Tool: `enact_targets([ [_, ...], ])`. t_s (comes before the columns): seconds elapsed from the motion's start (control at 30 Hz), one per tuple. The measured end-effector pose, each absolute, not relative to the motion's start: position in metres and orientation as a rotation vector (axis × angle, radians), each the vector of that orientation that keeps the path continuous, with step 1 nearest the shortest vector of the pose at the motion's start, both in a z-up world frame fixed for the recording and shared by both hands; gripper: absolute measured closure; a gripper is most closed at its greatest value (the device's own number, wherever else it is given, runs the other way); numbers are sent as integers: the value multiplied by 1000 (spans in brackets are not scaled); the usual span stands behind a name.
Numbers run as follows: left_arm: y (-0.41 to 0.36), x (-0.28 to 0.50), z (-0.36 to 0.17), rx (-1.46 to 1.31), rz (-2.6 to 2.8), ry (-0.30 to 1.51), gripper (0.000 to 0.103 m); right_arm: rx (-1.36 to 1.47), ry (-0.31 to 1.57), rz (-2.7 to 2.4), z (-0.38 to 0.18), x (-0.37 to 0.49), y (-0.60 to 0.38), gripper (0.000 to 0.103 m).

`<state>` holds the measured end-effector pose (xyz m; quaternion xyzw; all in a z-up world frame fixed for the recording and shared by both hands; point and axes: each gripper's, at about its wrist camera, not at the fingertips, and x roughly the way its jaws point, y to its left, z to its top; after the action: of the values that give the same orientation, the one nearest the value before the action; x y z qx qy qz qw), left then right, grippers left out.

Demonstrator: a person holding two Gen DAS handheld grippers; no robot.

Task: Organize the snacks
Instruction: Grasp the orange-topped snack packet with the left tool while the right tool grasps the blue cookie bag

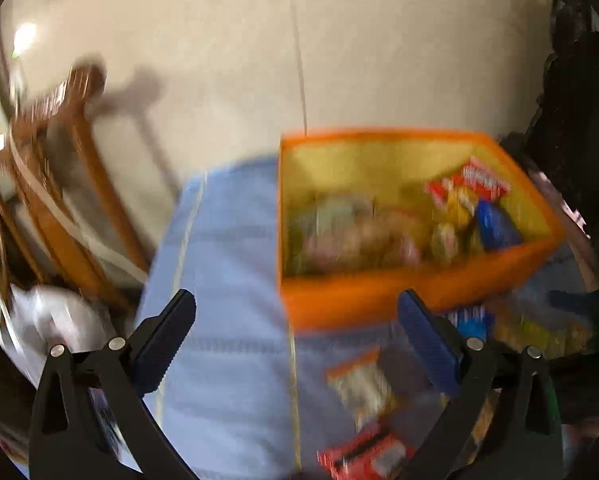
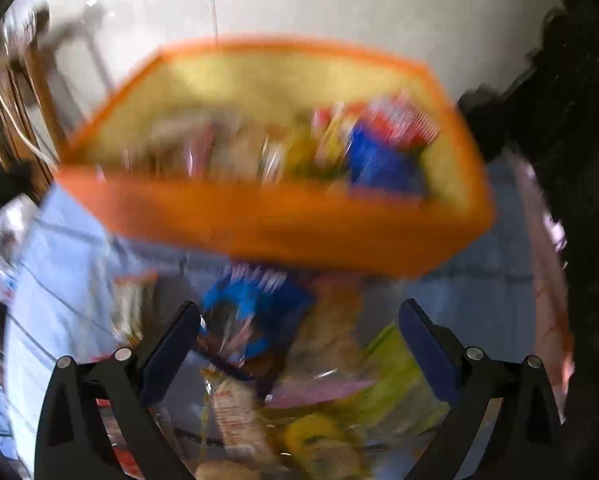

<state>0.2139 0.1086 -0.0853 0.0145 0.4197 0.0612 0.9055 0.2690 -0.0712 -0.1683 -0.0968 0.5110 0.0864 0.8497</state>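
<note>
Pale blue cloth point(image 1: 227, 240) covers the table, and both views are smeared with blur. Nearest, the left gripper point(image 1: 295, 336) stands spread wide over bare cloth, holding nothing. The right gripper point(image 2: 299, 340) is equally wide above loose snack packets point(image 2: 255, 320), gripping none. Just beyond sits the orange bin point(image 2: 283, 224), yellow inside, with more packets heaped in it. Behind, wooden chairs point(image 1: 79, 184) stand on a pale floor point(image 1: 259, 60).
</note>
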Motion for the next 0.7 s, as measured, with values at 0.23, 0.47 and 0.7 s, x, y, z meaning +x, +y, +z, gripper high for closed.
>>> enact_targets([
  [0.23,127,178,-143,-70,157,991,4,-150,1079,104,-214,277,-42,4],
  [0.47,95,193,-177,-58,147,1066,4,-120,1131,126,-217,283,-49,3],
  [0.7,114,184,-190,-136,213,1112,4,-155,1145,96,-227,296,-27,3],
])
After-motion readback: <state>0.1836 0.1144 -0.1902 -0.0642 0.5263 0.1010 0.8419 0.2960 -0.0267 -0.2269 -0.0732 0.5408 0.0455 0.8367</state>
